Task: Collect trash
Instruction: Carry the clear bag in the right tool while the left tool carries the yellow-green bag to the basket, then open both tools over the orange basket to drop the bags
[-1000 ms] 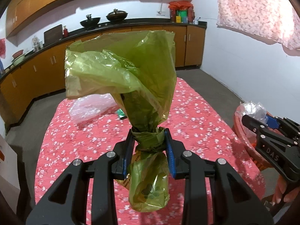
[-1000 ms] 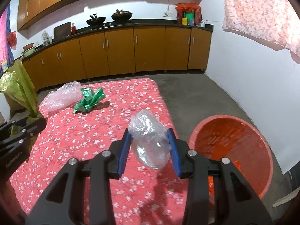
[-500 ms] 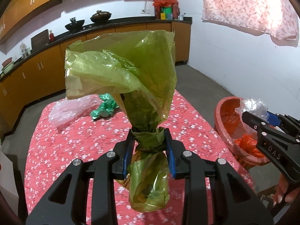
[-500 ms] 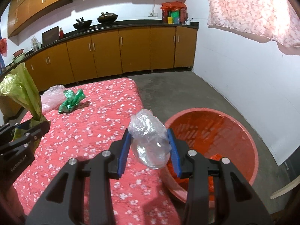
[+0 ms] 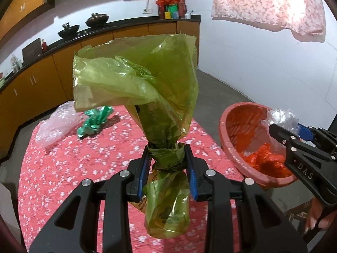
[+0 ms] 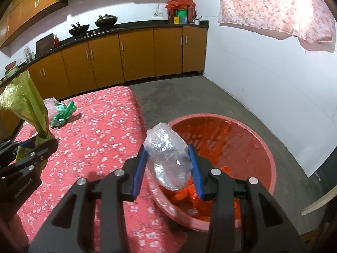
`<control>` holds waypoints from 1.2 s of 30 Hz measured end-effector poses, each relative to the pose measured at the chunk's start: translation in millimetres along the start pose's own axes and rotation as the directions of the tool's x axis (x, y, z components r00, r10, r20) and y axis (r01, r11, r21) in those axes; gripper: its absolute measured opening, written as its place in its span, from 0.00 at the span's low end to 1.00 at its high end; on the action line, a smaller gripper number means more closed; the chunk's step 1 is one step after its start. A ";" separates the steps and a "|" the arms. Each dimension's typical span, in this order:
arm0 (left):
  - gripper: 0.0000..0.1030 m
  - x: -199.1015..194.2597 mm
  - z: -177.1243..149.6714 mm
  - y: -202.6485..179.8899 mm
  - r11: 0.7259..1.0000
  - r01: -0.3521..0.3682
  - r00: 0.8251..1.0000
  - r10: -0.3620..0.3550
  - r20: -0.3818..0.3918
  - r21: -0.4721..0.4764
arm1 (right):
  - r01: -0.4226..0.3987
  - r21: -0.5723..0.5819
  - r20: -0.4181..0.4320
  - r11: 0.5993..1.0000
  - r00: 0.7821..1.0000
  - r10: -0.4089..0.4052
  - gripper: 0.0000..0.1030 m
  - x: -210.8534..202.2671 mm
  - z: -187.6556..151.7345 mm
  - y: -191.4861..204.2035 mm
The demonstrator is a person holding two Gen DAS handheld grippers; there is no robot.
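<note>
My left gripper (image 5: 167, 164) is shut on a yellow-green plastic bag (image 5: 143, 88) and holds it upright above the red flowered tablecloth (image 5: 84, 168); it shows at the left of the right wrist view (image 6: 27, 103). My right gripper (image 6: 167, 168) is shut on a crumpled clear plastic wad (image 6: 168, 156), held over the near rim of the red basket (image 6: 259, 141). The basket (image 5: 238, 122) holds orange trash (image 5: 267, 162). A green wrapper (image 6: 63, 113) and a clear bag (image 5: 56, 122) lie on the table's far side.
Brown kitchen cabinets (image 6: 137, 54) with woks on the counter run along the back wall. Grey floor (image 6: 189, 94) lies between the table and the white wall (image 6: 263, 80). A flowered cloth (image 6: 273, 6) hangs on the right.
Both grippers have swung right toward the red basket with their loads. The clear wad now hangs over the basket's rim instead of over the table.
</note>
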State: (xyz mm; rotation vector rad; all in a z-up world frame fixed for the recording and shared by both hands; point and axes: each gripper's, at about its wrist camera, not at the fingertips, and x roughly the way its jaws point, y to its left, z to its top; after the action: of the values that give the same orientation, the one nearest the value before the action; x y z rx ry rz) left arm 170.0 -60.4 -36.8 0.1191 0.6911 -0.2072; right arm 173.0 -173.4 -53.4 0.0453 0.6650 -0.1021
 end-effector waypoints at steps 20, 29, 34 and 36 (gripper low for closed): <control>0.31 36.9 14.3 -88.8 0.974 0.204 0.979 -0.202 -0.032 0.098 | 0.120 0.174 -0.006 0.977 0.993 -0.120 0.38 8.2 -10.2 -106.5; 0.31 71.5 16.7 -131.1 0.945 0.288 0.957 -0.277 -0.086 0.156 | 0.124 0.206 -0.004 0.971 0.992 -0.126 0.38 22.9 -7.6 -131.6; 0.31 88.0 17.5 -146.6 0.931 0.322 0.945 -0.306 -0.116 0.174 | 0.120 0.225 0.002 0.967 0.992 -0.123 0.38 28.2 -6.4 -142.6; 0.31 93.8 18.3 -151.1 0.926 0.331 0.942 -0.311 -0.126 0.182 | 0.113 0.238 0.004 0.965 0.993 -0.117 0.38 30.2 -6.2 -147.0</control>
State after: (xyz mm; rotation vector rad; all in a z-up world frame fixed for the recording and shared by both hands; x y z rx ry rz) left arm 217.3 -224.7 -89.2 0.2099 0.7819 -0.5915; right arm 176.8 -321.5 -78.3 0.2368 0.6350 -0.2940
